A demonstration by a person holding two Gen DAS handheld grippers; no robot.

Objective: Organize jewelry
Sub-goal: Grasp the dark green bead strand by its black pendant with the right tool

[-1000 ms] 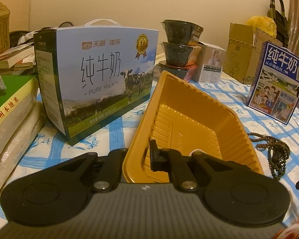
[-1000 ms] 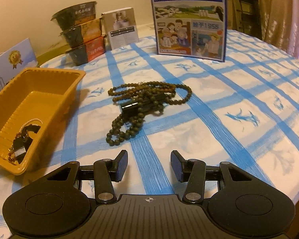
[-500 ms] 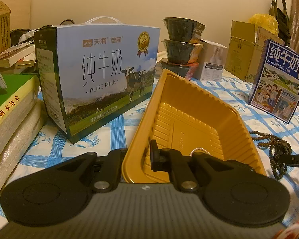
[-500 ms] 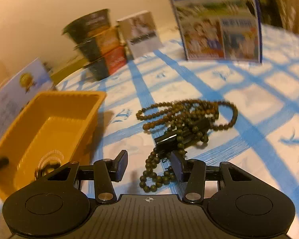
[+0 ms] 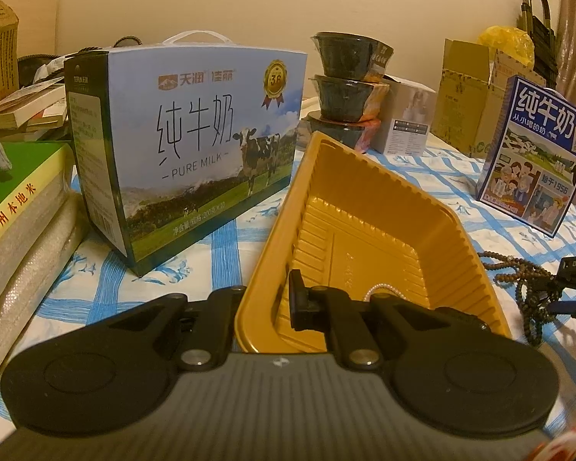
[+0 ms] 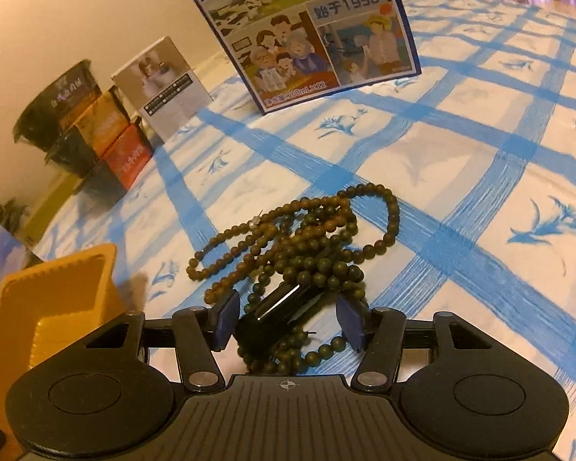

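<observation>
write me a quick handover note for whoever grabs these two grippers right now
Left gripper: shut on the near wall of the yellow tray, steadying it.
Right gripper: open, fingers either side of the dark bead necklace and the black clip lying in it, on the blue-checked cloth.
Done: a pearl strand is already in the tray.
Left: close on the beads, lift them and drop them into the tray.

We see the tray (image 5: 364, 230) near the middle of the surface (image 6: 460, 161), with the milk carton (image 5: 188, 153) to its left and the beads (image 6: 311, 246) to its right. A clip (image 6: 276, 315) lies among the beads. Far behind stand stacked bowls (image 5: 345, 88), a small box (image 5: 407, 119) and a second carton (image 5: 537, 153).
</observation>
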